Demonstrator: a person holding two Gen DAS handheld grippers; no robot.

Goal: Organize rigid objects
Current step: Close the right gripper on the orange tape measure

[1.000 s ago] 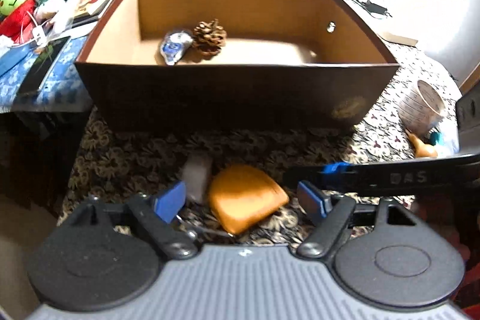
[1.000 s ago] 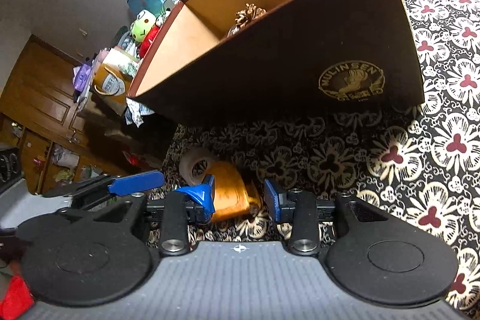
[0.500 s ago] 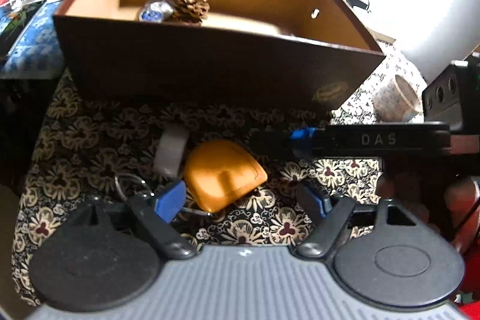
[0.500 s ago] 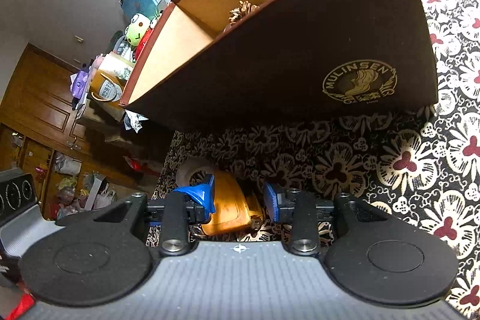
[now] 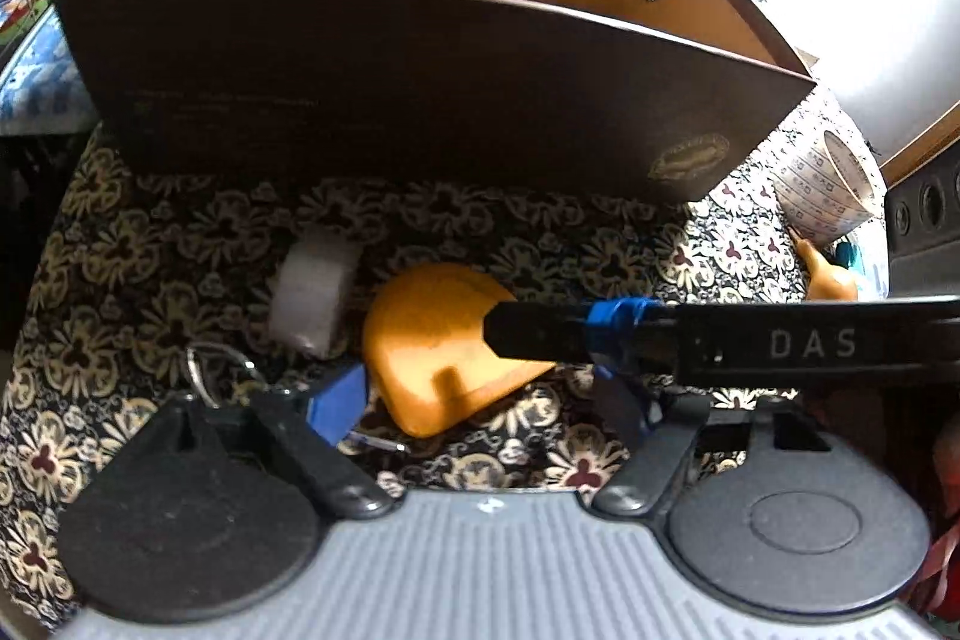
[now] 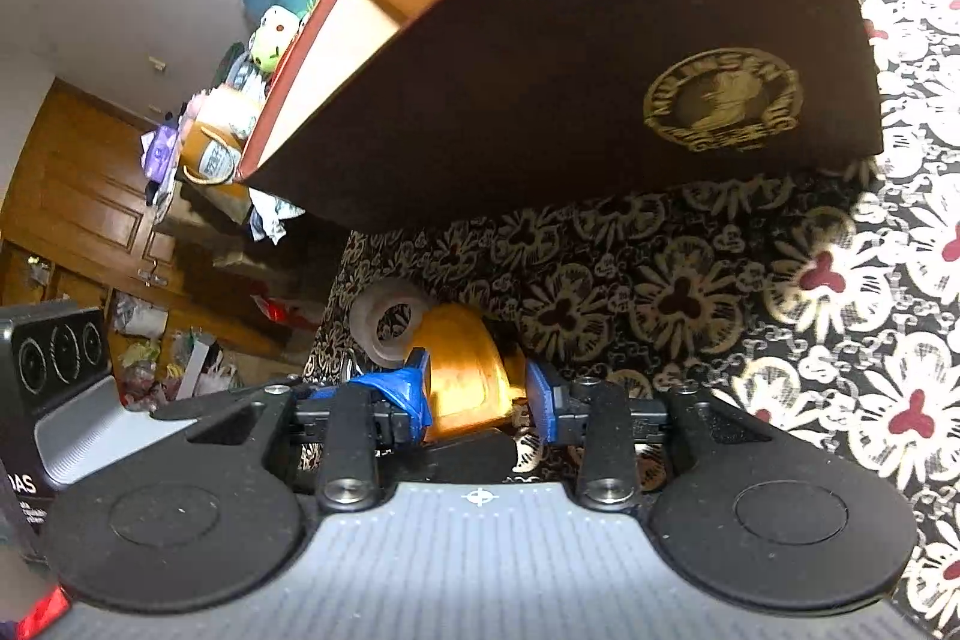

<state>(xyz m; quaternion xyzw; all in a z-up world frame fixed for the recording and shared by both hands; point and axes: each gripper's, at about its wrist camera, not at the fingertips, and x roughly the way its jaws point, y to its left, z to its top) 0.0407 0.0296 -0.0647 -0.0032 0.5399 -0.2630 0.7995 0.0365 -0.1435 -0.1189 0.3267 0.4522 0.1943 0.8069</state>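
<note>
Orange case (image 5: 432,340) lies on the patterned worktop (image 5: 150,244) before a brown box (image 5: 420,100), beside a tape roll (image 5: 312,286), left hand-held gripper (image 5: 480,400) spread wide; right view: right hand-held gripper (image 6: 477,394) straddles the case (image 6: 465,376), pads (image 6: 540,394) not visibly touching

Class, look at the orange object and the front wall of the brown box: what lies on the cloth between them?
Only bare patterned cloth separates the orange object from the brown box, seen in the left wrist view.
</note>
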